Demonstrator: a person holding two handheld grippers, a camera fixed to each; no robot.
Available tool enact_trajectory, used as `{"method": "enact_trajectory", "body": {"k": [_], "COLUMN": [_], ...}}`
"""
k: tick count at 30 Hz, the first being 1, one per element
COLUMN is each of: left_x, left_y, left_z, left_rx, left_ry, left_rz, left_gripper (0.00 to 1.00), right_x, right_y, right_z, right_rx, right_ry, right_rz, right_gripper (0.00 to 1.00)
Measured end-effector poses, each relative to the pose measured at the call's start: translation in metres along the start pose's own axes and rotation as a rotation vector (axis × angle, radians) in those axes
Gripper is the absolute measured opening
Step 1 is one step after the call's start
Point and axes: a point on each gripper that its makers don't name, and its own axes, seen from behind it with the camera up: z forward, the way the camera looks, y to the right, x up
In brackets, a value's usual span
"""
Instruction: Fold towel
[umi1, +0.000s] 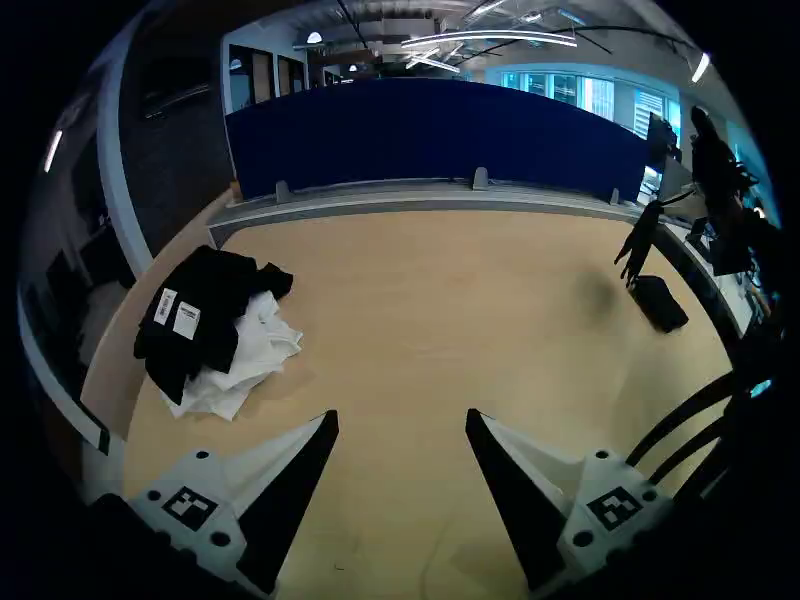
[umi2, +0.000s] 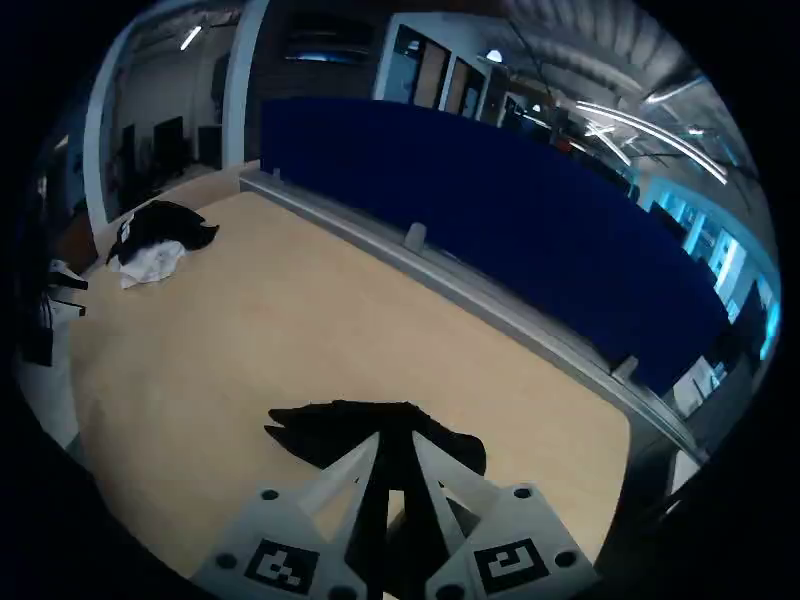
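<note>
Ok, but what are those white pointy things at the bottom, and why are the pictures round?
Those white pointy things are the fingers of two hand-held grabbers. A person holds one in each hand. A small camera rides on each one and looks out along its fingers, and its wide lens makes the picture round.

The left gripper view looks from the left gripper. Its fingers stand wide apart with nothing between them. The right gripper view looks from the right gripper. Its fingers are nearly together and seem to pinch a black towel lying on the wooden table.

Farther off on the table is a pile of black and white cloths. Behind the table stands a blue divider.
</note>
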Motion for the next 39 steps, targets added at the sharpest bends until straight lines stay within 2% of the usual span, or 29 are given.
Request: {"method": "enact_trajectory", "body": {"k": [5, 9, 15, 22, 28, 35, 39], "left_x": [0.003, 0.003, 0.004, 0.005, 0.006, 0.004, 0.004], "left_y": [0.003, 0.005, 0.006, 0.007, 0.011, 0.017, 0.021], "left_z": [0.002, 0.002, 0.002, 0.0, -0.001, 0.001, 0.002], "left_rx": [-0.001, -0.001, 0.004, 0.006, 0.003, -0.006, -0.011], "left_ry": [-0.002, -0.004, -0.008, -0.008, -0.01, -0.017, -0.021], "left_rz": [0.006, 0.01, 0.018, 0.019, 0.024, 0.031, 0.038], "left_gripper": [0.95, 0.95, 0.95, 0.95, 0.95, 0.95, 0.95], "right_x": [-0.014, -0.019, -0.027, -0.053, -0.094, -0.161, -0.193], "right_y": [0.038, 0.058, 0.071, 0.075, 0.08, 0.083, 0.079], "right_z": [0.0, 0.003, 0.006, -0.003, -0.017, -0.038, -0.043], "right_rx": [-0.041, -0.062, -0.069, -0.075, -0.1, -0.137, -0.148], "right_ry": [-0.031, -0.036, -0.048, -0.084, -0.126, -0.193, -0.228], "right_rz": [0.019, 0.043, 0.063, 0.075, 0.117, 0.192, 0.237], "right_gripper": [0.07, 0.07, 0.07, 0.07, 0.07, 0.07, 0.07]}}
